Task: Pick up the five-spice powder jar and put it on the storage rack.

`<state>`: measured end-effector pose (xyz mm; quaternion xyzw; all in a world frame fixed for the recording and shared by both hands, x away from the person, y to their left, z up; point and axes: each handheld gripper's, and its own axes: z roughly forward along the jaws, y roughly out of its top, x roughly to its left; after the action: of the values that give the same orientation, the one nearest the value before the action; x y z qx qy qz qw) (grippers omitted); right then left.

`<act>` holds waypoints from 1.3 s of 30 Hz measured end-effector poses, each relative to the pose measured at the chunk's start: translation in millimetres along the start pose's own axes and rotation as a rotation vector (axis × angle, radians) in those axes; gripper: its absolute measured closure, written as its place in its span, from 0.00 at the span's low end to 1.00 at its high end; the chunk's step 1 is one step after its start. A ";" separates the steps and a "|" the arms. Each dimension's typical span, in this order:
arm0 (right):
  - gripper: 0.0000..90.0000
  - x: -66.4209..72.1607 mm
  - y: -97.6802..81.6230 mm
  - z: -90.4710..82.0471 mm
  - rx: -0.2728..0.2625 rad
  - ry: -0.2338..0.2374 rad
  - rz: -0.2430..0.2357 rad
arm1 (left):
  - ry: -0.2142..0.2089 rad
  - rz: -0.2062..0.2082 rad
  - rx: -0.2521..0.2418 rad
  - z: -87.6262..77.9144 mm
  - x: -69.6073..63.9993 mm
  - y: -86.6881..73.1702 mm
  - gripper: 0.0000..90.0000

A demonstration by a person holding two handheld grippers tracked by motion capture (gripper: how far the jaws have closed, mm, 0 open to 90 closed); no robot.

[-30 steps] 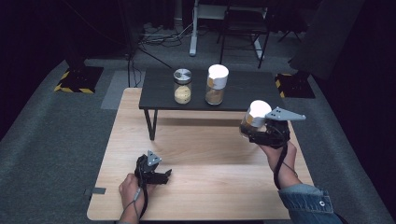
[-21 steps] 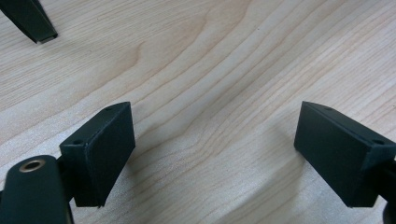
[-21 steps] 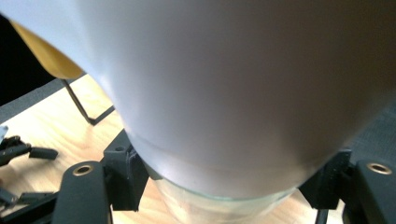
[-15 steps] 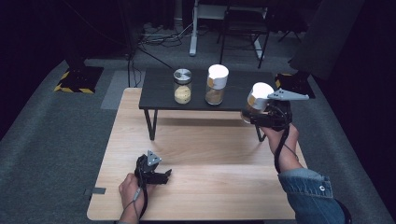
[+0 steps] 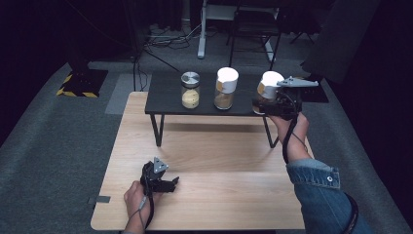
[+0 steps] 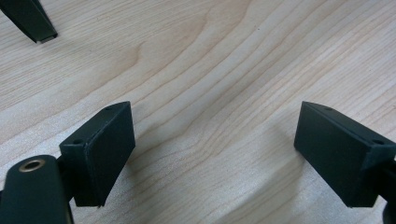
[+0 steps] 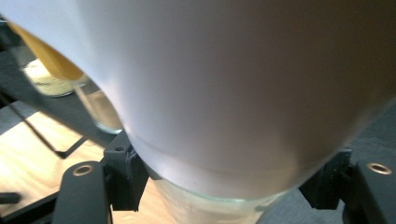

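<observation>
A glass jar with a white lid [image 5: 269, 84] hangs at the right end of the low black shelf [image 5: 168, 95], with my right gripper [image 5: 261, 102] shut on its glass body. In the right gripper view the white lid [image 7: 233, 93] looms large, and the black jaws of the right gripper [image 7: 224, 198] clamp the glass below it. Two more jars stand on the shelf: one with a metal lid [image 5: 190, 90] and one with a white lid [image 5: 226, 87]. My left gripper [image 5: 160, 181] rests on the wooden table [image 5: 219, 161] near its front left. Its jaws [image 6: 215, 154] are open over bare wood.
The black shelf stands on thin legs [image 5: 157, 130] at the far side of the wooden table. One shelf leg [image 6: 30, 21] shows at the top left of the left gripper view. Beyond the table lie grey carpet, cables and chair legs [image 5: 253, 34].
My right gripper has carried the white-lidded jar up and away from me, from over the table's right side to the right end of the black shelf. The left gripper has stayed put.
</observation>
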<state>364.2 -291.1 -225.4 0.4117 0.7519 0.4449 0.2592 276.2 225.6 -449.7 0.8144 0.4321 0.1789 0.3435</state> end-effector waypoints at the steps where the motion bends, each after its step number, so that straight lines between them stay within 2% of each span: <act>1: 0.34 -0.6 0.9 1.2 0.000 -0.003 -0.005 | 0.000 0.000 0.000 0.0 0.0 0.0 0.14; 5: 0.33 -5.4 2.7 8.8 0.004 -0.013 0.003 | 0.000 0.000 0.000 0.0 0.0 0.0 0.14; 14: 0.33 -11.1 2.3 25.3 0.023 -0.001 0.026 | 0.000 -0.001 0.000 0.0 0.1 0.0 0.14; 20: 0.33 -8.2 5.6 37.9 0.053 -0.004 0.018 | 0.000 0.000 0.000 0.0 0.1 0.0 0.14; 24: 0.33 -9.5 3.4 40.7 0.040 0.000 0.021 | 0.000 0.000 0.001 -0.1 0.1 0.2 0.14; 28: 0.32 -11.1 4.3 40.5 0.044 0.007 0.014 | 0.000 0.000 0.000 0.0 0.1 0.0 0.14; 32: 0.19 -14.1 2.0 37.6 0.036 0.028 0.028 | 0.000 0.000 0.000 0.0 0.0 0.0 0.14; 35: 0.15 -6.4 0.1 27.8 0.021 0.007 -0.003 | 0.000 0.000 0.001 0.0 0.0 0.1 0.14; 39: 0.14 -5.7 -2.4 14.0 0.004 0.016 -0.005 | 0.000 -0.001 0.000 0.0 0.0 0.1 0.14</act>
<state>376.9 -290.2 -233.9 0.4069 0.7559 0.4459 0.2534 276.2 225.6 -449.6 0.8143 0.4325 0.1787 0.3434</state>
